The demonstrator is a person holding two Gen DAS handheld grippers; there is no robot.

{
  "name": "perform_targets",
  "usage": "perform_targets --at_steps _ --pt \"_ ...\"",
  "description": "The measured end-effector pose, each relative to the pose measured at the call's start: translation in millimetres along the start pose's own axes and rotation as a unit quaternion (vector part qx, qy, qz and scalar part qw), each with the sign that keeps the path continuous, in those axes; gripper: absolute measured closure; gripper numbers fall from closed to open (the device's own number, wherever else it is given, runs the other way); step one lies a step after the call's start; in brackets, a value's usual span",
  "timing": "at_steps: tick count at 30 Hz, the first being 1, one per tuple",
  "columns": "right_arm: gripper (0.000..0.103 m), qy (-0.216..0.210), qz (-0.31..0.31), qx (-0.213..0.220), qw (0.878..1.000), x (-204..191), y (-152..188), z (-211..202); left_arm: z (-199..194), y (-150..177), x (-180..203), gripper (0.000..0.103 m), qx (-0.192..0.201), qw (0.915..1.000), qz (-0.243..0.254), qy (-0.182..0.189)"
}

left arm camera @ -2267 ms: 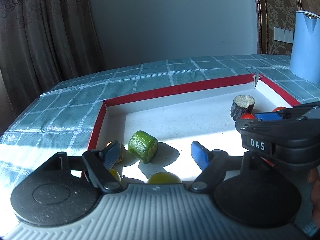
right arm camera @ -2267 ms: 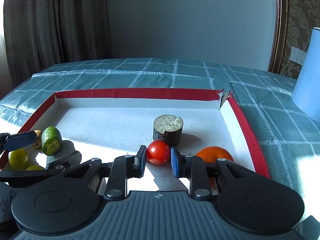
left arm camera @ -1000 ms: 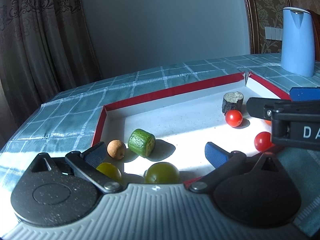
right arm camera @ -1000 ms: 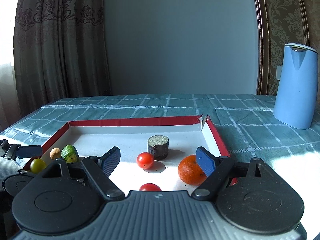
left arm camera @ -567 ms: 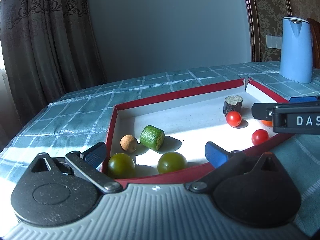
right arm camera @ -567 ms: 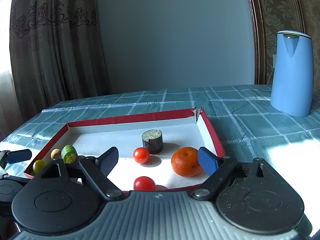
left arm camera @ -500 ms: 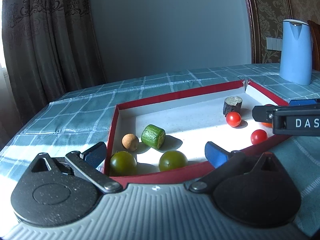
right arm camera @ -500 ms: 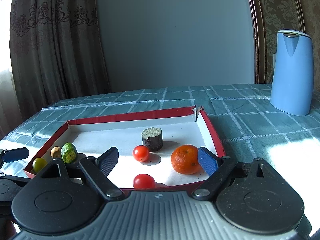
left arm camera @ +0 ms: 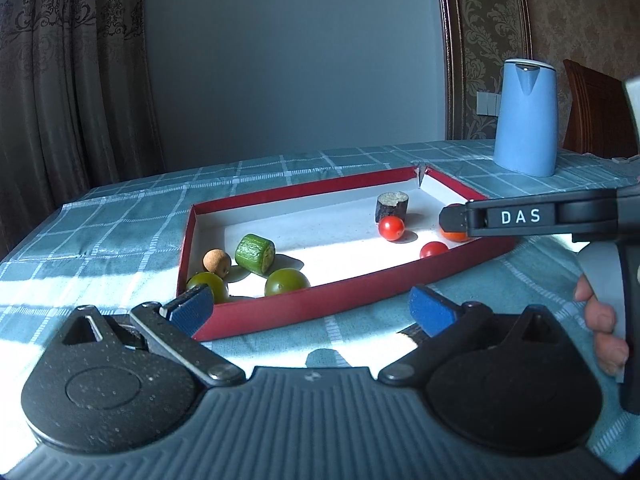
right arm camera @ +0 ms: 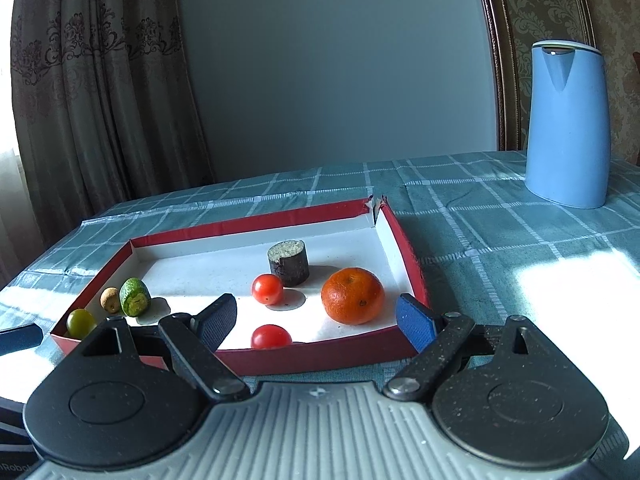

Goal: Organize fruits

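A red-walled tray (left arm camera: 348, 294) (right arm camera: 320, 354) with a white floor lies on the table. At its left end lie two green round fruits (left arm camera: 287, 282) (left arm camera: 208, 284), a green cucumber piece (left arm camera: 255, 253) (right arm camera: 135, 297) and a small tan ball (left arm camera: 216, 261) (right arm camera: 110, 299). At its right end lie two cherry tomatoes (right arm camera: 267, 289) (right arm camera: 271, 336), an orange (right arm camera: 352, 295) and a dark cylinder (right arm camera: 288, 262). My left gripper (left arm camera: 310, 310) is open and empty in front of the tray. My right gripper (right arm camera: 316, 322) is open and empty at the tray's near wall.
A blue kettle (left arm camera: 525, 116) (right arm camera: 566, 124) stands on the teal checked tablecloth (right arm camera: 500, 240) to the back right. Curtains hang at the left, and a wooden chair (left arm camera: 592, 112) is behind the kettle. A hand (left arm camera: 602, 332) holds the right gripper's handle.
The right gripper let go of a cherry tomato, which now lies in the tray. Both grippers drew back out of the tray to its near side.
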State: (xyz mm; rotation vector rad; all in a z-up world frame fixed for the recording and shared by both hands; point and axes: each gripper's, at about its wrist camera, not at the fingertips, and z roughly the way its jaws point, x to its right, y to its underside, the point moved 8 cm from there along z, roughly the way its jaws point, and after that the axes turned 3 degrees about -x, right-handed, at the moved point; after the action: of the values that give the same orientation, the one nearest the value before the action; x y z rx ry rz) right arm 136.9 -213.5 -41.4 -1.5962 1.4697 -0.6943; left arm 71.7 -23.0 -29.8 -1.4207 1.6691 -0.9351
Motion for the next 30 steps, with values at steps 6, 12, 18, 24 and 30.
perform_targets --at_steps 6,12,18,24,30 --pt "0.016 0.006 -0.01 -0.001 1.0 -2 1 2 3 2 19 0.0 -0.011 0.9994 0.028 0.02" --pt "0.016 0.008 0.001 -0.001 1.0 2 -1 3 12 5 29 0.0 -0.033 0.9984 0.035 0.028" --pt "0.016 0.009 0.002 -0.001 1.0 2 -1 3 17 10 33 0.0 -0.053 0.9969 0.044 0.037" --pt "0.015 0.005 -0.001 -0.002 1.0 1 -1 4 26 21 18 0.0 -0.095 0.994 0.047 -0.026" --pt "0.013 -0.006 -0.005 -0.006 1.0 -3 0 3 20 19 1 0.0 -0.077 0.9948 0.035 -0.057"
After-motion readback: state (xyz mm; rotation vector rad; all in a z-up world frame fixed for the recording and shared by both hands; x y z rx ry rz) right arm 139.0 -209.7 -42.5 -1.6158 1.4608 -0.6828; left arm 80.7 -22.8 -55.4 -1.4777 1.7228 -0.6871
